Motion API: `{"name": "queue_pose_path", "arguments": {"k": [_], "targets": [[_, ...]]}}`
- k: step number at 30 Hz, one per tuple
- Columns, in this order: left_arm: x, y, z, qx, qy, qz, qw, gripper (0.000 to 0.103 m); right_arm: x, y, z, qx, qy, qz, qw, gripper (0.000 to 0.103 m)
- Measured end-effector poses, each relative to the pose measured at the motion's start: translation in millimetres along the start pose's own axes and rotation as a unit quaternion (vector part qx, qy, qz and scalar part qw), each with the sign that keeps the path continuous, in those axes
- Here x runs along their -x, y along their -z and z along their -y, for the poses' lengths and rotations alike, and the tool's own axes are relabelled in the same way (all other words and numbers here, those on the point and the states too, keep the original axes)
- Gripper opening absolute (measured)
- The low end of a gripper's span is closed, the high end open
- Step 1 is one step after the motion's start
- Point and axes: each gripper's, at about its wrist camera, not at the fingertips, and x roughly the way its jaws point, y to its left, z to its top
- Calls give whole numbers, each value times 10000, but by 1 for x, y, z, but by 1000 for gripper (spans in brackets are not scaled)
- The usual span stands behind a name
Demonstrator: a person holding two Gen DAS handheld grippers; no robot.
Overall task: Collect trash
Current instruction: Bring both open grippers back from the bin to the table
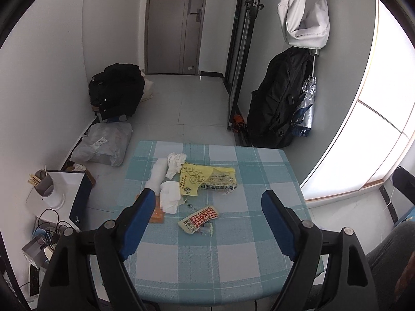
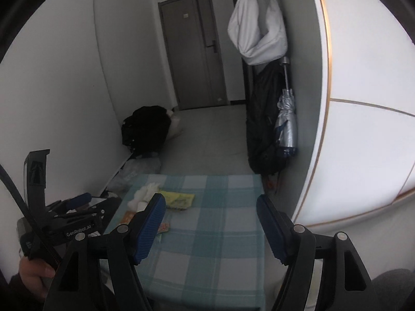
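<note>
While both pairs of my fingers hang spread wide with nothing between them, the trash lies in a loose cluster on the checked teal-and-white cloth of the desk (image 1: 233, 259), toward its far left part. My left gripper (image 1: 207, 202) points down at it; my right gripper (image 2: 211, 207) hovers over the bare right half.

Nearest me is a red-and-white patterned snack wrapper (image 1: 199, 219): thin, crinkly, probably slippery, best pinched at a raised edge. Beside it sit crumpled white tissues (image 1: 170, 194), soft and nearly weightless, which I judge will squash into any grip at their bulk. Behind them a flat yellow printed plastic bag (image 1: 205, 180) lies limp; I would take it at a fold. An orange packet (image 1: 158, 213) peeks out from behind my left finger.

Everything lies well in from the desk edges, and the near part is open for approach.
</note>
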Motion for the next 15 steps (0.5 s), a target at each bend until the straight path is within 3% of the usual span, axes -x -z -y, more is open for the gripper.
{"name": "queue_pose_path", "arguments": {"k": [7, 15], "targets": [[13, 10, -35, 394, -193, 98, 9990, 81, -8, 14, -38, 283, -256, -100, 9992, 72], [20, 14, -40, 399, -618, 208, 9971, 81, -17, 21, -44, 345, -390, -257, 9983, 76]]}}
